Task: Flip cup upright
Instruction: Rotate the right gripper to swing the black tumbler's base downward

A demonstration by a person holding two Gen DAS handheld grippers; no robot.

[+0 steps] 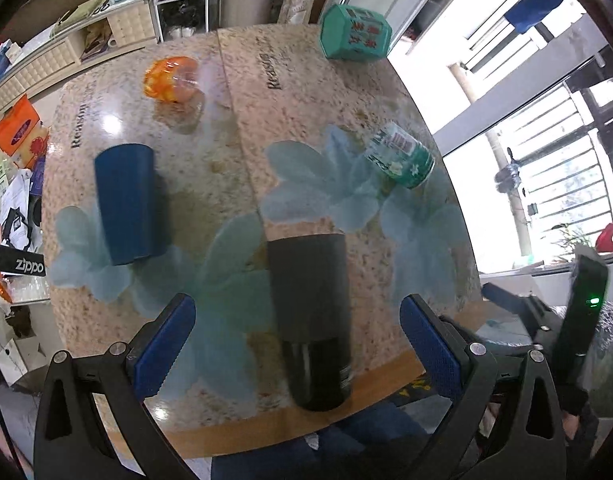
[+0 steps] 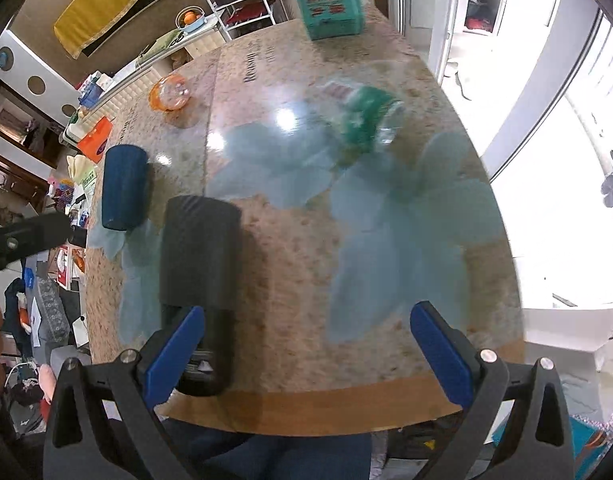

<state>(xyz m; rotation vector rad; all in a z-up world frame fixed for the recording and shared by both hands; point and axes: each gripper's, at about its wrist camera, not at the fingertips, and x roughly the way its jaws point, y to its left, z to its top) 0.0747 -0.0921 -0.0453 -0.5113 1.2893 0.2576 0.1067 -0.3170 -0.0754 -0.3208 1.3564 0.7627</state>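
black cup [image 1: 308,320] centred between left gripper [image 1: 298,344] fingers — right view: offside

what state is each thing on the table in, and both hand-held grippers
black cup: upside down, standing near the table edge
blue cup: upside down, standing
green can: lying on its side
orange container: tipped on its side
teal box: at the far edge, not held
left hand-held gripper: open, black cup between the fingers, untouched
right hand-held gripper: open, holding nothing
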